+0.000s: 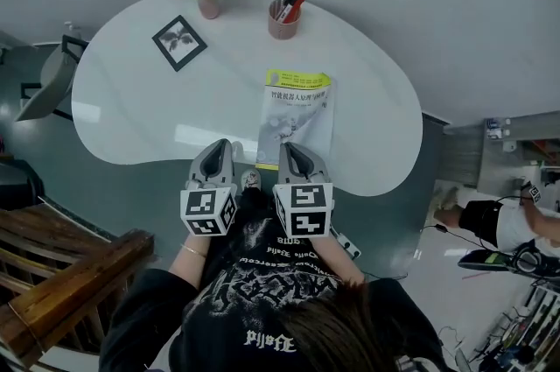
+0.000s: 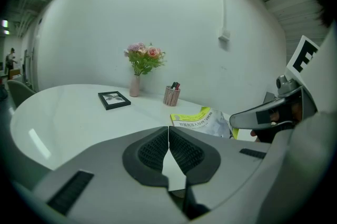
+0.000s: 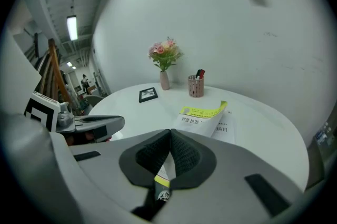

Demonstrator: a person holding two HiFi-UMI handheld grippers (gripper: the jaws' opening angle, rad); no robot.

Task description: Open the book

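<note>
Both claws are sitting at the desk's (image 1: 131, 103) near edge, lower centre. I am seeing my left claw (image 1: 222, 144) pressing together empty, and my right claw (image 1: 290, 148) pinching the cover of the book (image 1: 299, 106).

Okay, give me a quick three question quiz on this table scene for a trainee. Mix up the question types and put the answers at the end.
1. Fill in the blank: the right tool is shut on the ___ of the book.
2. Multiple choice: what stands in the pink cup on the table?
A. pens
B. spoons
C. flowers
3. True or false: the left tool grips the book too.

Key:
1. cover
2. A
3. False. Its jaws are together with nothing between them.
</note>
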